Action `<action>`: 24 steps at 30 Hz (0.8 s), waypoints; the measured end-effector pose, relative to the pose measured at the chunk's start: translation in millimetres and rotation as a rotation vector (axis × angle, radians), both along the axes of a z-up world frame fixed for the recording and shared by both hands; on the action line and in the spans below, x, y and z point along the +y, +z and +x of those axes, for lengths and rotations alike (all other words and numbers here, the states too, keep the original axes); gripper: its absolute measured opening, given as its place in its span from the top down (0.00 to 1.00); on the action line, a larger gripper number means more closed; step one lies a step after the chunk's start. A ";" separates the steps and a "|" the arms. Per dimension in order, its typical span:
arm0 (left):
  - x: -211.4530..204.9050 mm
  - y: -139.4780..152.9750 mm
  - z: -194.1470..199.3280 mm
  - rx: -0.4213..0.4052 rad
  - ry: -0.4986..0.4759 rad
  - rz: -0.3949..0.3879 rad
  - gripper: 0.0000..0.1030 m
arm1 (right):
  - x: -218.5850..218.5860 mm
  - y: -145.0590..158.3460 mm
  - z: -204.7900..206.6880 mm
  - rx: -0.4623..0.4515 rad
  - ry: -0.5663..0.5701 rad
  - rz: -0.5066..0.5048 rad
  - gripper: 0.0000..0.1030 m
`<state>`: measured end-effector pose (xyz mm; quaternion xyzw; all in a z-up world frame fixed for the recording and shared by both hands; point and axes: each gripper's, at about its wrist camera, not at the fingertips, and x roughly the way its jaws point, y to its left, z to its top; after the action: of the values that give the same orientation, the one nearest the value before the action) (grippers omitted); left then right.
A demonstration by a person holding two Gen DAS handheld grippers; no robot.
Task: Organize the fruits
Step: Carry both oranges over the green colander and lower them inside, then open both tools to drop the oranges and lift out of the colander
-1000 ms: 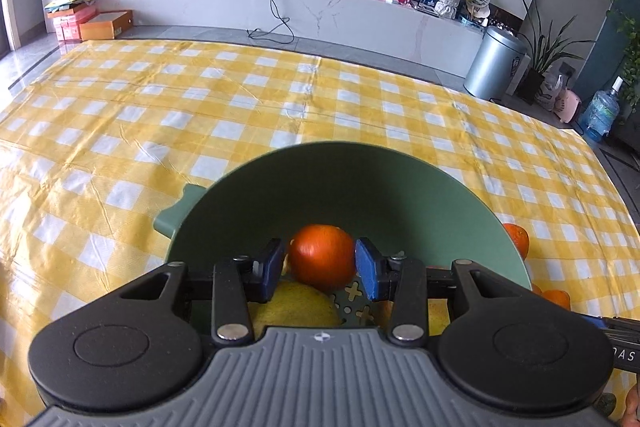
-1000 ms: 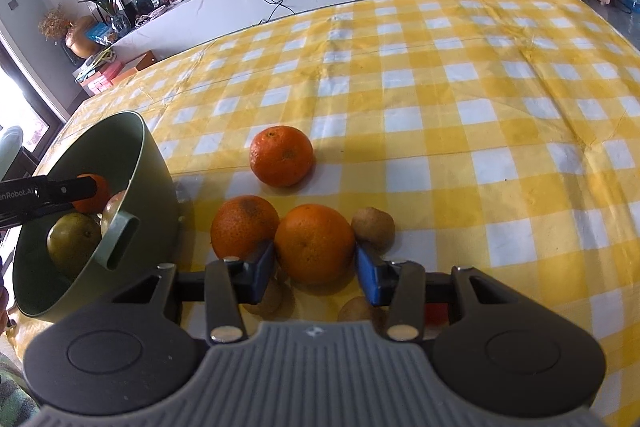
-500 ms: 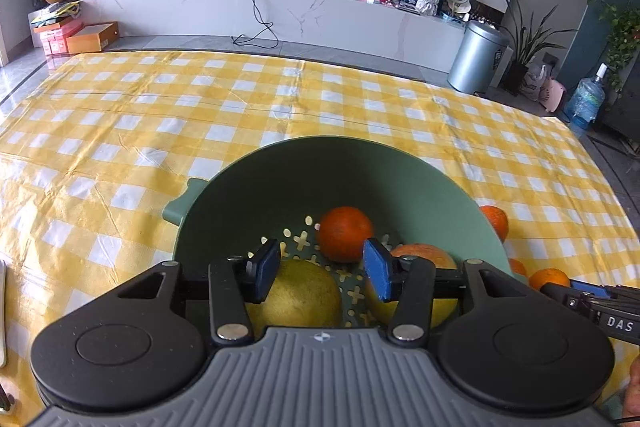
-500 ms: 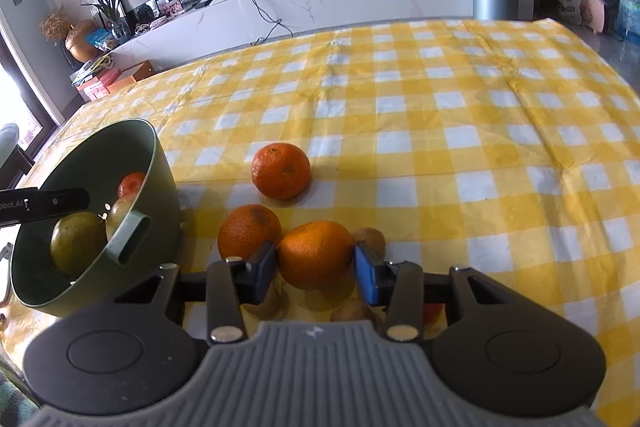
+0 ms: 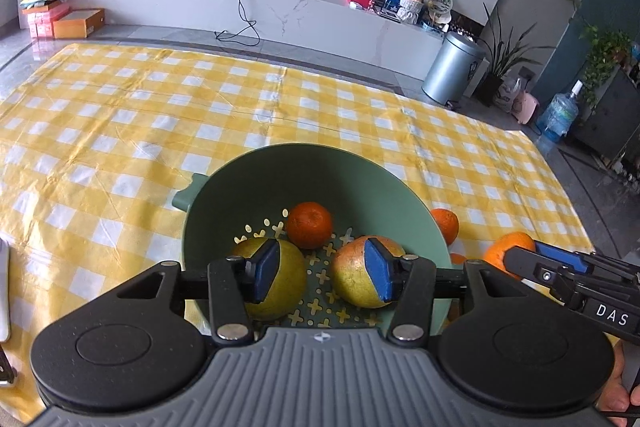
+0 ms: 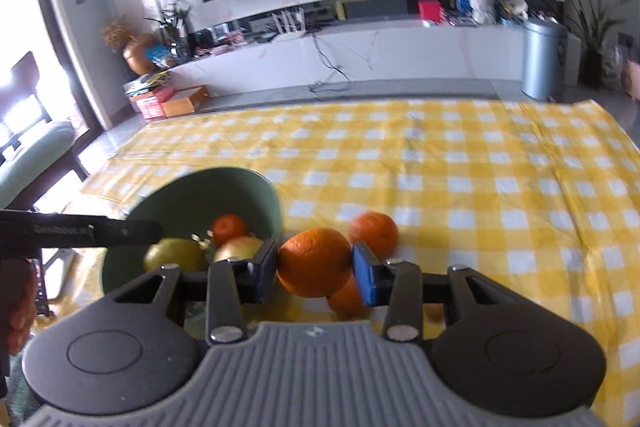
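Note:
A green colander bowl stands on the yellow checked tablecloth. It holds a small orange, a yellow-green pear and a reddish-yellow fruit. My left gripper is open and empty above the bowl. My right gripper is shut on an orange, lifted just right of the bowl. It shows at the right of the left wrist view. Two more oranges lie on the cloth.
The checked tablecloth covers the whole table. A white object lies at its left edge. Beyond the far edge are a white media shelf, a metal bin and plants. A green chair stands at left.
My left gripper let the small orange go into the bowl, opened and pulled back upward. My right gripper lifted its orange off the cloth and carried it toward the bowl.

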<state>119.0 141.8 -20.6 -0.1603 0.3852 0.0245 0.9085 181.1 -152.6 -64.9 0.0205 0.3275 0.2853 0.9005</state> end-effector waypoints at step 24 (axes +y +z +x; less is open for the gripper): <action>26.5 -12.3 -5.9 0.034 0.046 -0.165 0.44 | 147.6 -27.3 18.0 0.185 0.403 -0.341 0.63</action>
<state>113.1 168.3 -32.9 -0.2428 0.3975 0.0161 0.8848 199.1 -4.9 -92.2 -0.1711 0.4490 0.3962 0.7824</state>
